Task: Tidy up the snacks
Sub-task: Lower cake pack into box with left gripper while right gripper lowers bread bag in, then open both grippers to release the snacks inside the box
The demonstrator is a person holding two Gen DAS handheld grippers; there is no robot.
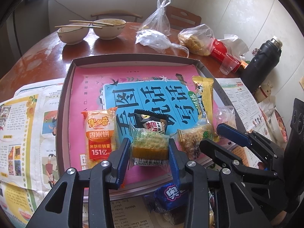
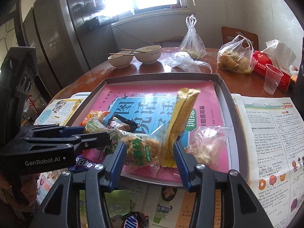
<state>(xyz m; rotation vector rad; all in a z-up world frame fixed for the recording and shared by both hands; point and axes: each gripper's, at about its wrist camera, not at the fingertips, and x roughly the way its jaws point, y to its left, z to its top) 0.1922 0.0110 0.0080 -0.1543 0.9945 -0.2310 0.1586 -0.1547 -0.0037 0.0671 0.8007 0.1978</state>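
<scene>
one "alpenliebe" packet in tray

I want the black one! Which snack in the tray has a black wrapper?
The black packet with the cartoon eye, lying mid-tray between the orange rice cracker pack and the yellow Alpenliebe pack. The other wrappers are orange, yellow or clear.

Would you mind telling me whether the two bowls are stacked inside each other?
No, the two bowls sit side by side on the table, with chopsticks across them.

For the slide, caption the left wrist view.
Left gripper holds a wrapped cake over the snack tray, right gripper alongside.
</scene>
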